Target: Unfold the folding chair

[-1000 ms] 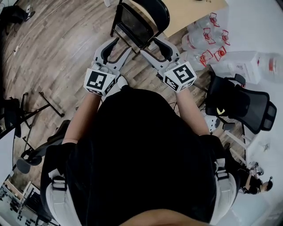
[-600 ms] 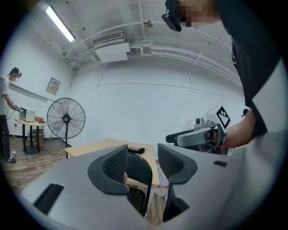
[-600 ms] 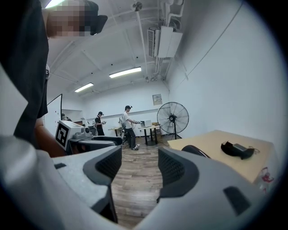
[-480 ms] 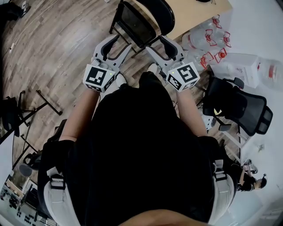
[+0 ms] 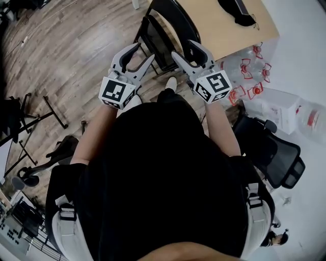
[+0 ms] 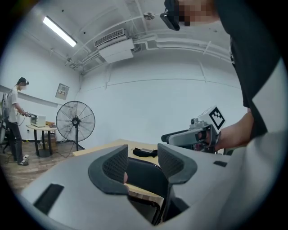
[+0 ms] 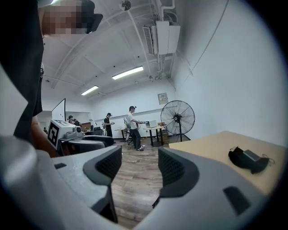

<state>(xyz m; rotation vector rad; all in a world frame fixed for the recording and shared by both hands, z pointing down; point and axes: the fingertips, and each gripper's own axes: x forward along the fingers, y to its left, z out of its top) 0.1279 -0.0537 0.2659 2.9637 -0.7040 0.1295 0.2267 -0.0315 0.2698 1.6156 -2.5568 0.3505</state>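
The wood-plank floor (image 5: 71, 56) carries the black folding chair (image 5: 159, 36) and clear water jugs (image 5: 243, 62); a black pouch (image 5: 235, 10) lies on the desk (image 5: 219, 31).

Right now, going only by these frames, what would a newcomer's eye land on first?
Two grey grippers with black-and-white marker cubes, the left gripper and the right gripper, reach forward side by side, with jaws apart and nothing between them. Just beyond them stands the black metal folding chair, beside a light wooden table. To the right, clear plastic bottles with red handles crowd the floor.
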